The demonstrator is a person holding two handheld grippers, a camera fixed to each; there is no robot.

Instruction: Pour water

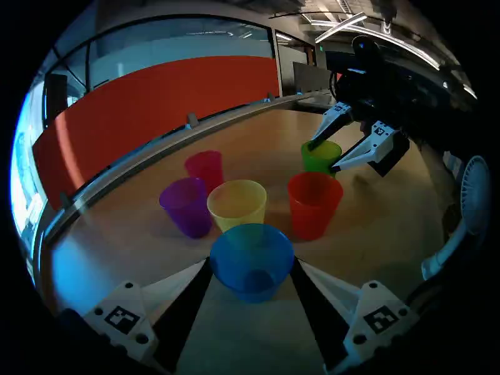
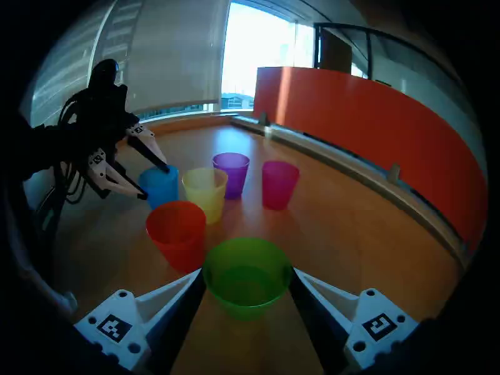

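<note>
Pair upright: blue cup [image 1: 252, 265], left tongs [image 1: 250, 261]; green cup [image 2: 247, 284], right tongs [image 2: 247, 271].

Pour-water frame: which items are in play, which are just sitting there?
In play:
- translucent blue plastic cup, held by the left gripper
- translucent green plastic cup, held by the right gripper

Lying about:
- red plastic cup
- yellow plastic cup
- purple plastic cup
- pink plastic cup

Your left gripper view sits low, close behind the blue cup [image 1: 252, 261], facing the yellow cup [image 1: 237, 203]. Your right gripper view faces it from the opposite side, behind the green cup [image 2: 247, 275]. Both share the table [image 1: 387, 219] around it.
</note>
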